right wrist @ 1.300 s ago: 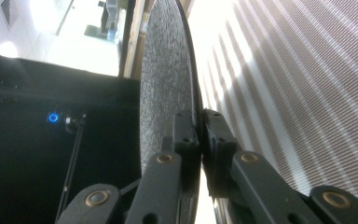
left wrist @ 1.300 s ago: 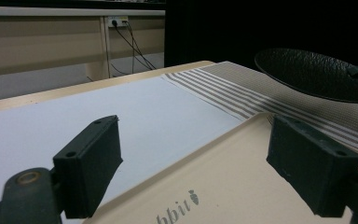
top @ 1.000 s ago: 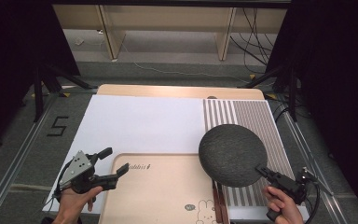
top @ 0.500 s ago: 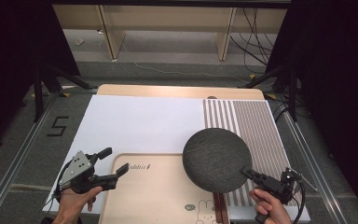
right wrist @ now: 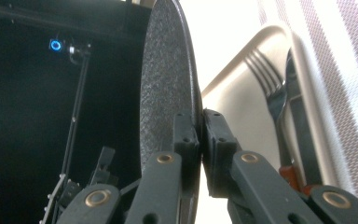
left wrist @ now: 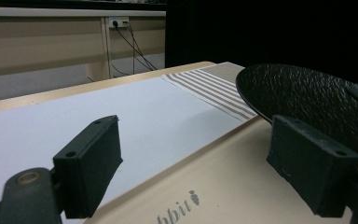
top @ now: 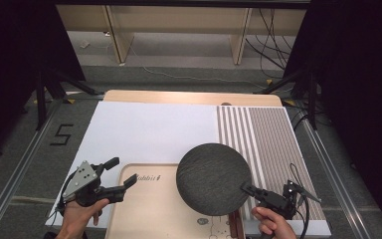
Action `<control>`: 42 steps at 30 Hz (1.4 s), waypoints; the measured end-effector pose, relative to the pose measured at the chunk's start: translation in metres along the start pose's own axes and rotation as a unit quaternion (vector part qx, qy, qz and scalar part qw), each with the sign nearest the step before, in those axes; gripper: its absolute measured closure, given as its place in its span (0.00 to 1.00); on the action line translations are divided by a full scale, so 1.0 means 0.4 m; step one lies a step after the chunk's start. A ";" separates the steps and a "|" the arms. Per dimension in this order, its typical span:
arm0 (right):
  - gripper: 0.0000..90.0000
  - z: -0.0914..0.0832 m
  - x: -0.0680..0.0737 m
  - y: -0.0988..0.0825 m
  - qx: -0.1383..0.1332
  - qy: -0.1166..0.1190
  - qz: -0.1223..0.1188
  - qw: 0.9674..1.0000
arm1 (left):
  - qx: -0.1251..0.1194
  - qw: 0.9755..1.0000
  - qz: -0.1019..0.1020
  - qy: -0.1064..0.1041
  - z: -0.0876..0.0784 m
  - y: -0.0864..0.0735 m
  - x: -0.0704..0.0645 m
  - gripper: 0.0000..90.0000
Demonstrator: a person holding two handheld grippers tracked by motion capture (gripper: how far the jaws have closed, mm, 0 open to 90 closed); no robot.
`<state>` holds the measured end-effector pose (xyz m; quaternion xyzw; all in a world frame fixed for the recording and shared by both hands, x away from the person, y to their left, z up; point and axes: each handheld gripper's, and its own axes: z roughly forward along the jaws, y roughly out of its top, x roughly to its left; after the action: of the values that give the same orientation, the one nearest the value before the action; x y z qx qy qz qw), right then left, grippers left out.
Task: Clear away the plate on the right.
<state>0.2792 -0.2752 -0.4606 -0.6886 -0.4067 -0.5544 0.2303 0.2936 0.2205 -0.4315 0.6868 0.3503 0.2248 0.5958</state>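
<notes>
Plate (top: 214, 178), dark and round, pinched at rim by right claw (top: 248, 189), held above beige tray (top: 149, 214). Lift done; set-down on tray likely left. Left claw (top: 124, 172) open, empty, over tray's left edge.

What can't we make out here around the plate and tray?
- High view: the black plate covers part of the tray; its printed figure is cut by the bottom edge.
- Right gripper view: fork handle hidden behind the right gripper.
- Left gripper view: tray lettering cut off at the bottom edge.
</notes>
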 end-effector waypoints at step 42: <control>0.94 0.119 0.019 -0.086 0.081 -0.037 -0.044 0.995 | -0.004 1.000 0.000 -0.004 0.002 -0.001 0.000 0.18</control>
<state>0.2791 -0.2168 -0.4712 -0.6692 -0.4884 -0.5035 0.2451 0.2942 0.2199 -0.4322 0.6850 0.3474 0.2236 0.6001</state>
